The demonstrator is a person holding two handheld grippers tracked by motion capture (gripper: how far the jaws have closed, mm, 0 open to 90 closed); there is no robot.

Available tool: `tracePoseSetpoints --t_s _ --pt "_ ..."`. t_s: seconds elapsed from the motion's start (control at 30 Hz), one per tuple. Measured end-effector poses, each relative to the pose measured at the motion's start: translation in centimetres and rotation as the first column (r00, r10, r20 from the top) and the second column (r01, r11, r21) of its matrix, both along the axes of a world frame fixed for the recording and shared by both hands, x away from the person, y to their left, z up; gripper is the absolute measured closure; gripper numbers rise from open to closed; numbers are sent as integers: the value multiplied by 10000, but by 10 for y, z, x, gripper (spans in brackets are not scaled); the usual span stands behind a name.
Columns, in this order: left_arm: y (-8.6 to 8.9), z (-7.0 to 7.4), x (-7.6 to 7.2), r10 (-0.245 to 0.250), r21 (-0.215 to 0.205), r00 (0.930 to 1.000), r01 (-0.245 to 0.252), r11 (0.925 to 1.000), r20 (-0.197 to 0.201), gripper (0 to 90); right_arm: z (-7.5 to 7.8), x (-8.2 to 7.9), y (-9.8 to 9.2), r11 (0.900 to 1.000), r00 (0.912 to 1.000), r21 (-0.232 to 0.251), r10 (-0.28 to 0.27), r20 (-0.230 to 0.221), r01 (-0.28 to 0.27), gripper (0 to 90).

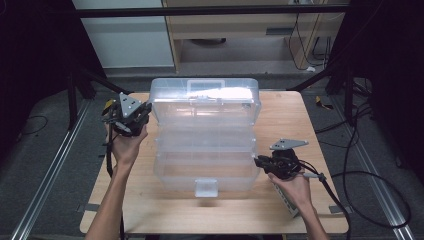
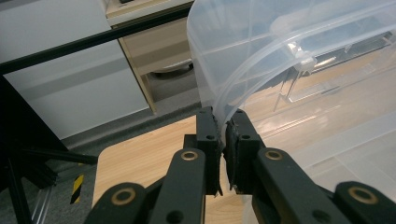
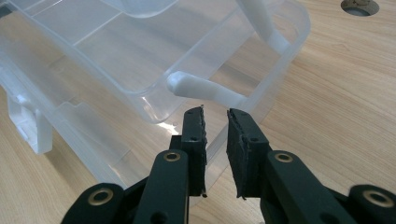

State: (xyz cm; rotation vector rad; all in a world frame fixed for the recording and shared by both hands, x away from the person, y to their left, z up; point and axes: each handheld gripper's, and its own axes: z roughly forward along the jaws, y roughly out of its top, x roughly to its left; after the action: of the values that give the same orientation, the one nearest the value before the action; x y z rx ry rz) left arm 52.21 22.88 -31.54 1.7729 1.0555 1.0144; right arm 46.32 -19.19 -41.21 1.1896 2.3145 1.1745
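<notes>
High view: clear ribbed plastic organiser box [image 1: 205,145]

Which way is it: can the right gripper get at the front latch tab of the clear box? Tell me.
Probably yes. The latch tab hangs at the front wall of the clear box, with bare table between it and the right gripper, whose fingers grip nothing.

Box [image 2: 299,70] cut off at top and right edges in left gripper view; rim edge hidden between jaws there.
</notes>
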Motion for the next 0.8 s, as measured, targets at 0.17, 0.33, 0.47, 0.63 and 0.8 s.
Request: tracePoseSetpoints --t_s 0.17,0.33,0.47,0.63,0.8 --pt "-1 1 3 48 105 10000 -48 9999 32 843 0 0 0 10000 10000 0 5 5 -5 769" --pt "-2 2 6 79 122 10000 -79 9999 39 842 0 0 0 10000 10000 24 22 5 -22 769" --pt "-3 2 8 107 96 9999 -107 9999 45 842 0 0 0 10000 10000 17 24 17 -24 769" --pt "-2 2 10 117 -4 9999 -117 9999 50 843 0 0 0 10000 10000 25 20 7 -20 769" --pt "-3 3 14 149 2 9999 -149 9999 76 842 0 0 0 10000 10000 21 24 15 -24 769"
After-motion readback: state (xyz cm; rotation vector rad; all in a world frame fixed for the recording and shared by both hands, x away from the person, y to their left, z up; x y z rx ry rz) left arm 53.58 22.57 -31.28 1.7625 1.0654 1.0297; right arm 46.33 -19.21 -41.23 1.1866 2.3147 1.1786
